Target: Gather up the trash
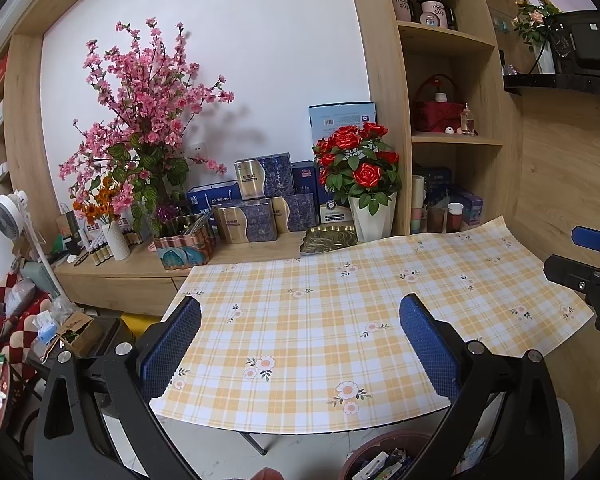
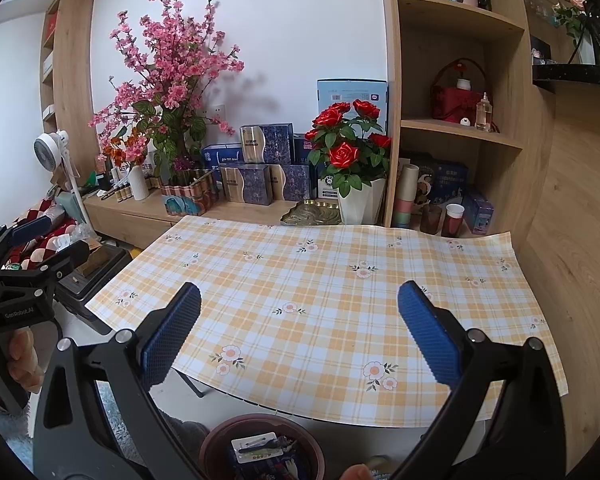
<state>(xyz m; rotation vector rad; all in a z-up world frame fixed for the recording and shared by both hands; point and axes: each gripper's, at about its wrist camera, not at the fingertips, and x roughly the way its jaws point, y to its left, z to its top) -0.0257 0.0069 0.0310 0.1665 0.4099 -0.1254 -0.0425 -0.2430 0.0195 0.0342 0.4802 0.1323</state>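
Both grippers empty over a bare checked cloth; trash sits in the bin

I hold the left gripper and right gripper released, jaws wide; the round brown plastic bin at six o'clock holds wrappers, probably a flat carded packet lying roughly nine-to-three; I'd scan the yellow plaid tablecloth before finishing.

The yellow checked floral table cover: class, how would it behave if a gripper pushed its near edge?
The yellow checked floral table cover probably slides or buckles: it looks thin, its far edge curls upward. Likely light, since nothing visibly weighs it down.
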